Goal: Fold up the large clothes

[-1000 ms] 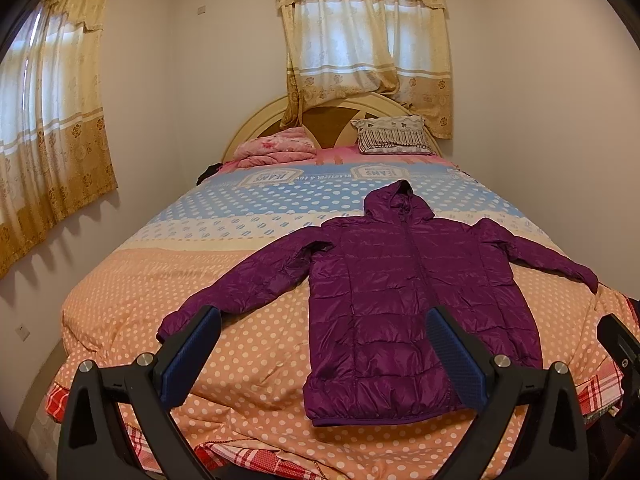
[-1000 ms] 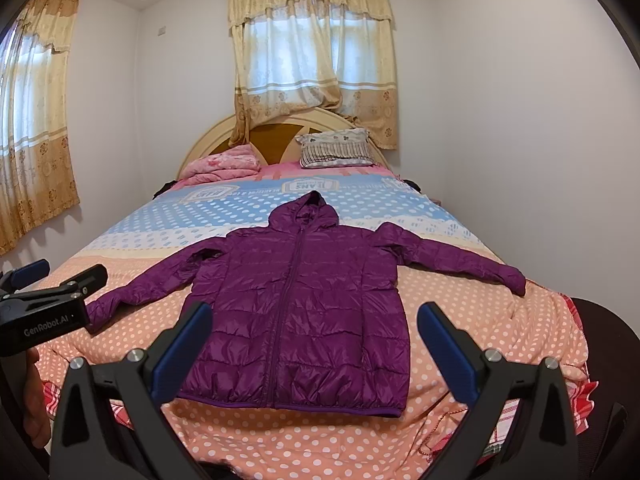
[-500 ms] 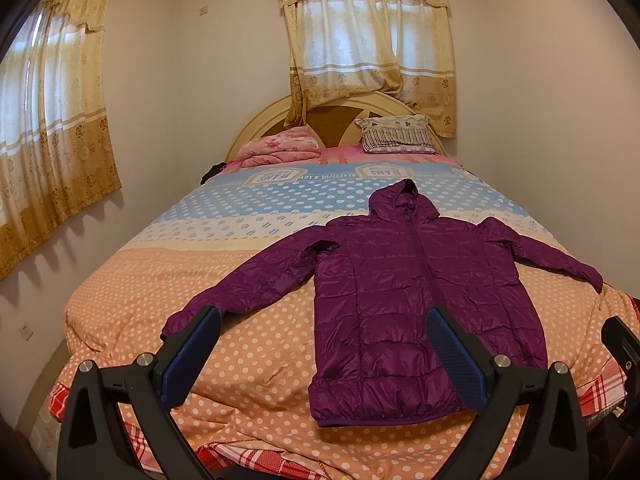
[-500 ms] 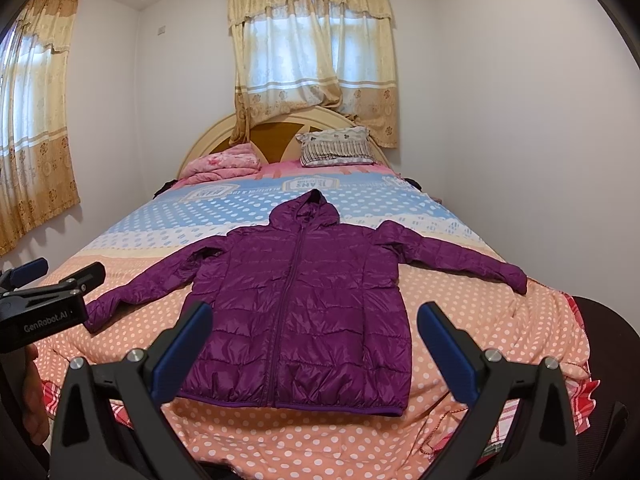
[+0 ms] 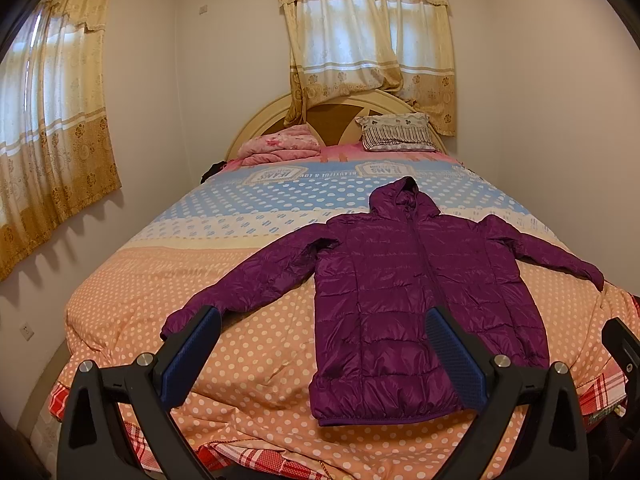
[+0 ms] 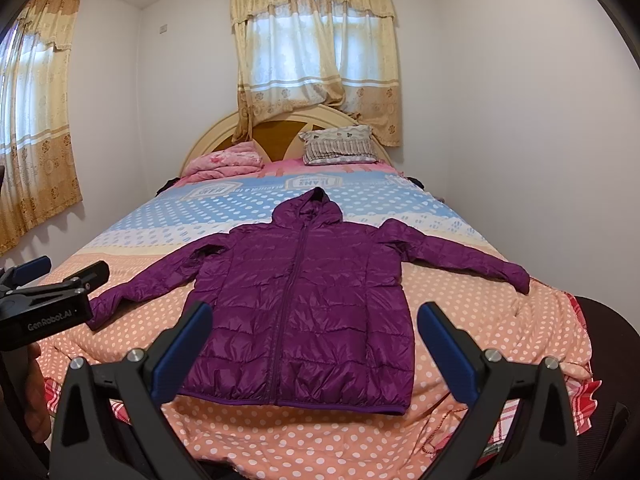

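Note:
A purple hooded puffer jacket (image 5: 420, 292) lies flat and zipped on the bed, sleeves spread out to both sides, hood toward the headboard; it also shows in the right wrist view (image 6: 304, 304). My left gripper (image 5: 324, 352) is open and empty, held above the foot of the bed near the jacket's left sleeve cuff and hem. My right gripper (image 6: 316, 344) is open and empty, held before the jacket's hem. The left gripper also shows at the left edge of the right wrist view (image 6: 48, 280).
The bed (image 5: 168, 292) has a polka-dot cover in orange, cream and blue. A pink folded blanket (image 5: 280, 146) and a striped pillow (image 5: 396, 136) lie by the headboard. Walls stand close on both sides, with curtained windows (image 5: 52, 120).
Both views have shifted only slightly; the left gripper has drifted a little left, so the jacket sits slightly further right in its view. The jacket has not moved.

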Tool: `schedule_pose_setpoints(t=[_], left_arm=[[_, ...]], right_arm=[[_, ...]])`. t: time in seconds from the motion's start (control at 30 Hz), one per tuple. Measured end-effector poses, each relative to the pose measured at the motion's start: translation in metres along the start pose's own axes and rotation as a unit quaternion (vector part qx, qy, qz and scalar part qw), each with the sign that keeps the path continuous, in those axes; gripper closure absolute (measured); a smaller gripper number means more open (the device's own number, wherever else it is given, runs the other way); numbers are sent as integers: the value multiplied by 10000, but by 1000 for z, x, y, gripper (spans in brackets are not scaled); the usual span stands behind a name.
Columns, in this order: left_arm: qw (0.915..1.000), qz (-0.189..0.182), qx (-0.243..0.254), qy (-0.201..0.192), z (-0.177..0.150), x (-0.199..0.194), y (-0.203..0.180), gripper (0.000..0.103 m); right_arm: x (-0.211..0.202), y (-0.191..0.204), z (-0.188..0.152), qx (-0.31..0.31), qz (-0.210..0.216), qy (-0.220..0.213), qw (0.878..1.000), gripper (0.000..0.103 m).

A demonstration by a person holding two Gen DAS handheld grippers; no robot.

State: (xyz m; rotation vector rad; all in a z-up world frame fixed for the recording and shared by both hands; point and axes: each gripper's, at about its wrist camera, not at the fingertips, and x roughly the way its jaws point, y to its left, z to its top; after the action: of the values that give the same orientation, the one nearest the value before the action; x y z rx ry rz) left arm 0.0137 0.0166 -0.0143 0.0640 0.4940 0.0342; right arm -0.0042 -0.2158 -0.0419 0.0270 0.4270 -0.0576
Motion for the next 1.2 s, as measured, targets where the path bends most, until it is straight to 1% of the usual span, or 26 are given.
schedule_pose_setpoints(t=[1.2], left_arm=[[10000,12,-12,63,-6,7,0,1]], right_arm=[[5,3,-5,10,71,110,9999,0]])
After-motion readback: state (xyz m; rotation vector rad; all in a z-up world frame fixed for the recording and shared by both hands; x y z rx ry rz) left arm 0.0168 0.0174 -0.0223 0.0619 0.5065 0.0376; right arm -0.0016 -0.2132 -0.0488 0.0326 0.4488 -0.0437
